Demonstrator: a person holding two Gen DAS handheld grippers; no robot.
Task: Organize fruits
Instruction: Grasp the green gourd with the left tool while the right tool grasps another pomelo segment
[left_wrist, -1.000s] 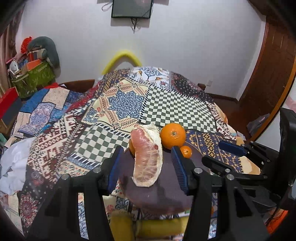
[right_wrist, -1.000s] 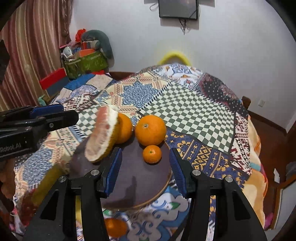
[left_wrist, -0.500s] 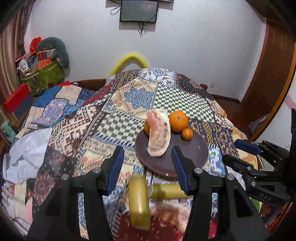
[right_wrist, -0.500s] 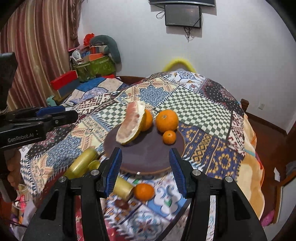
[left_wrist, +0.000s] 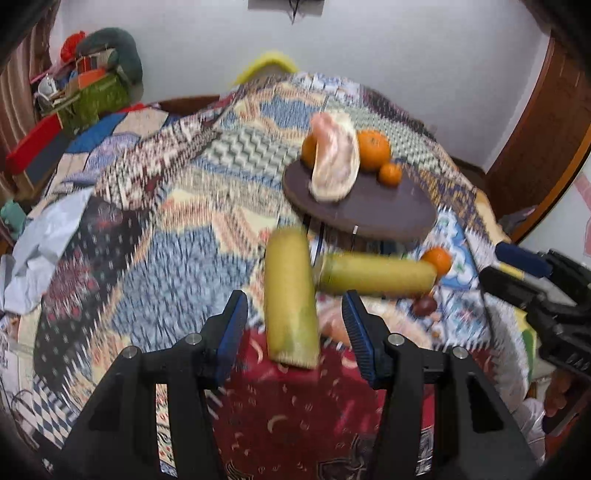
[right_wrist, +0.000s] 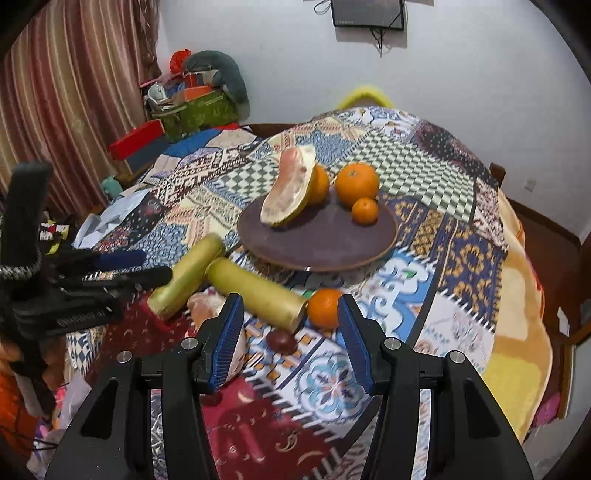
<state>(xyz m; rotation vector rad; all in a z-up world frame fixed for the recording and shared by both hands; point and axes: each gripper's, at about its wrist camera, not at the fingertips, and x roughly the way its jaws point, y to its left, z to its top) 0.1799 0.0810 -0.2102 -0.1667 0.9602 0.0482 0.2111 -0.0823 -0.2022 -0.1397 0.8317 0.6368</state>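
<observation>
A dark round plate (left_wrist: 369, 216) (right_wrist: 321, 245) on the patchwork cloth carries a pomelo wedge (left_wrist: 334, 162) (right_wrist: 290, 194), two oranges (right_wrist: 357, 184) and a small mandarin (right_wrist: 365, 211). Nearer lie two yellow-green stalk pieces (left_wrist: 291, 295) (left_wrist: 376, 275), a loose orange (left_wrist: 437, 260) (right_wrist: 325, 308) and a small dark fruit (right_wrist: 282, 341). My left gripper (left_wrist: 295, 328) is open above the near stalk, with gaps on both sides. My right gripper (right_wrist: 291, 339) is open over the dark fruit, holding nothing.
A pink peeled pomelo piece (right_wrist: 201, 304) lies by the stalks. The cloth-covered table (right_wrist: 461, 258) falls away at the right edge. Boxes and a green basket (right_wrist: 195, 110) stand at the far left by a striped curtain. A screen (right_wrist: 367, 13) hangs on the wall.
Both grippers have drawn back from the plate toward the table's near side. The stalk pieces, loose orange and dark fruit have come into view. Both stay equally open.
</observation>
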